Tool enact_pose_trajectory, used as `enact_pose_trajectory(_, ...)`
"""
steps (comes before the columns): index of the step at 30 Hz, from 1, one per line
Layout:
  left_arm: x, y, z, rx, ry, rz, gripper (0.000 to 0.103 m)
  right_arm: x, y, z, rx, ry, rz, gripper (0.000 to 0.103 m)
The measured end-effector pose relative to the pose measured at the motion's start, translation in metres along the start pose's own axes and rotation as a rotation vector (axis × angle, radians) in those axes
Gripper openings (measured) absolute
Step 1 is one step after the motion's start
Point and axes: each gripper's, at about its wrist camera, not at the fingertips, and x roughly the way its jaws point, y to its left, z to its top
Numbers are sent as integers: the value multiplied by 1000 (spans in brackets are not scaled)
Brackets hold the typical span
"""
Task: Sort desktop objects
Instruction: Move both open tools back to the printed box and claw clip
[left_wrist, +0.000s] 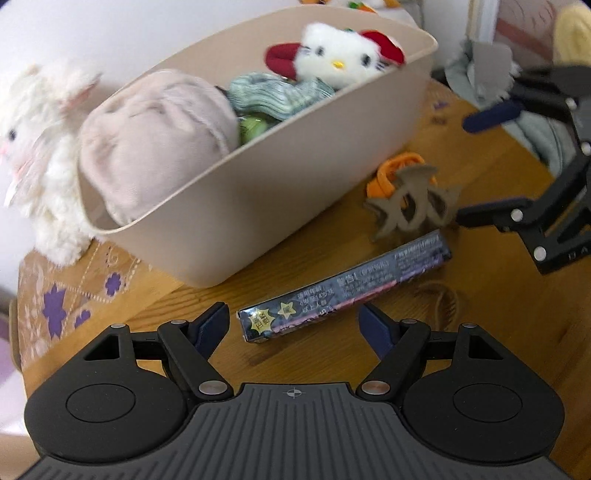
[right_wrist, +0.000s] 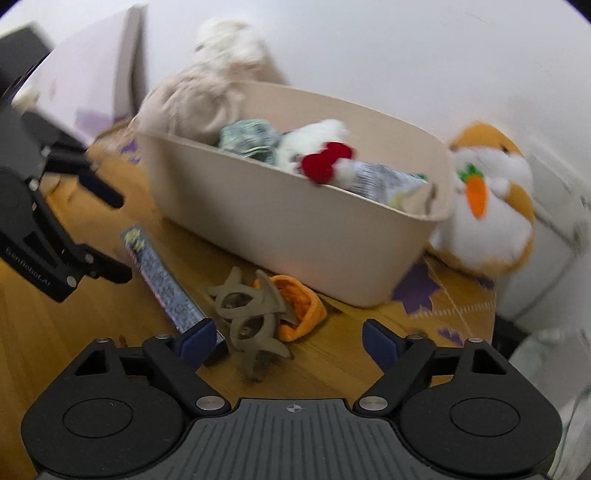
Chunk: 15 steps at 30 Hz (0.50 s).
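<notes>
Both tongs gape, gripping nothing: left gripper (left_wrist: 293, 326) hovers over the near end of the box (left_wrist: 343, 286), right gripper (right_wrist: 288, 338) over the clip (right_wrist: 251, 314). Just beyond lies an orange pouch (right_wrist: 301, 308); farther stands the toy-filled bin (left_wrist: 295, 177).

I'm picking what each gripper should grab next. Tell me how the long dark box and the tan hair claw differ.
The long dark box is a slim, straight carton with printed text and gold stars; the tan hair claw is plain, curved and open-toothed. The box lies flat on the wooden table; the claw stands up on its prongs, against an orange item. The box sits before the left gripper, the claw before the right gripper. Both rest outside the beige bin.
</notes>
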Motion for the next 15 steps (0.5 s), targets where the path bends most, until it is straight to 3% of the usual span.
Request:
enact_pose_trajectory(8, 16, -17, 1, 190, -11, 24, 78, 20, 5, -3, -100, 72, 52, 69)
enact_pose_trajectory(15, 30, -18, 8, 246, -8, -26, 78, 28, 5, -8, -131, 91, 95, 63)
